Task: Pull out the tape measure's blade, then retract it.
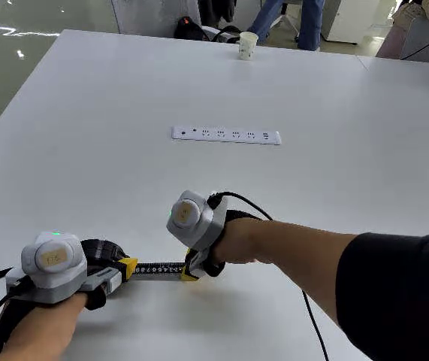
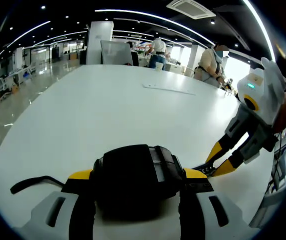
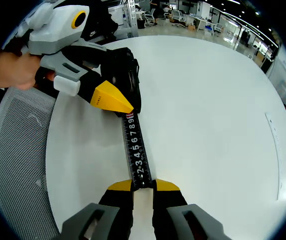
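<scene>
Tape measure case is being clamped between left gripper jaws, near the table edge. Blade tip is being pinched in right gripper, jaws closed on it. Blade is being held along the right jaws' axis, straight to the case, so a pull would be directed rightward, away from left. Numerals are being shown in right gripper view; in left gripper view they're being hidden by the case.

Tape measure nearest, power strip beyond, cup farthest
</scene>
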Tool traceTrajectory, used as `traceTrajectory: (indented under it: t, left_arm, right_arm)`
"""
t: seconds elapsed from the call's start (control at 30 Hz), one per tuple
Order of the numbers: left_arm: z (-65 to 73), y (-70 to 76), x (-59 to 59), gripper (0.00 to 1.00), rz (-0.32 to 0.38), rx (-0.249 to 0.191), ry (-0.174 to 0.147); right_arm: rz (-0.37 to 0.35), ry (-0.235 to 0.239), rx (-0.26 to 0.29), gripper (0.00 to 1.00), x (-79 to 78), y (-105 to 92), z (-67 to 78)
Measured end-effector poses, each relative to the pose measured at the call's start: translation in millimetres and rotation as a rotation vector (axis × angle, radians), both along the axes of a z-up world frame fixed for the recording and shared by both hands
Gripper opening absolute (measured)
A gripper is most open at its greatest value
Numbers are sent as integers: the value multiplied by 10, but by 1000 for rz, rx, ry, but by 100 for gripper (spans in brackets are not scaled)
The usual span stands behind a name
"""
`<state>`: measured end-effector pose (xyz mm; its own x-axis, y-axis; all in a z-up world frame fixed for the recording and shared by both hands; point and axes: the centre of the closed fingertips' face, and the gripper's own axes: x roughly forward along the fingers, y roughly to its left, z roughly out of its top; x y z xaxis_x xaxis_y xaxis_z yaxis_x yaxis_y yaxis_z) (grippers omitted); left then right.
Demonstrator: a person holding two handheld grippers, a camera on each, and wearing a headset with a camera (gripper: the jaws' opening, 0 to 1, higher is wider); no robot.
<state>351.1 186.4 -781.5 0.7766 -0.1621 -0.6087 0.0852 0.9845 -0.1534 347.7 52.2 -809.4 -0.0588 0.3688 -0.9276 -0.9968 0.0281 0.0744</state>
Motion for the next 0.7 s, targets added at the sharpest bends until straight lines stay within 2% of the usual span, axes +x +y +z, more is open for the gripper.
traceTrajectory:
  t: [0.7]
  left_arm:
    - [15, -13, -8, 63, -2, -5, 1]
  right_arm:
    - [-4, -7, 6, 10, -22, 93, 2]
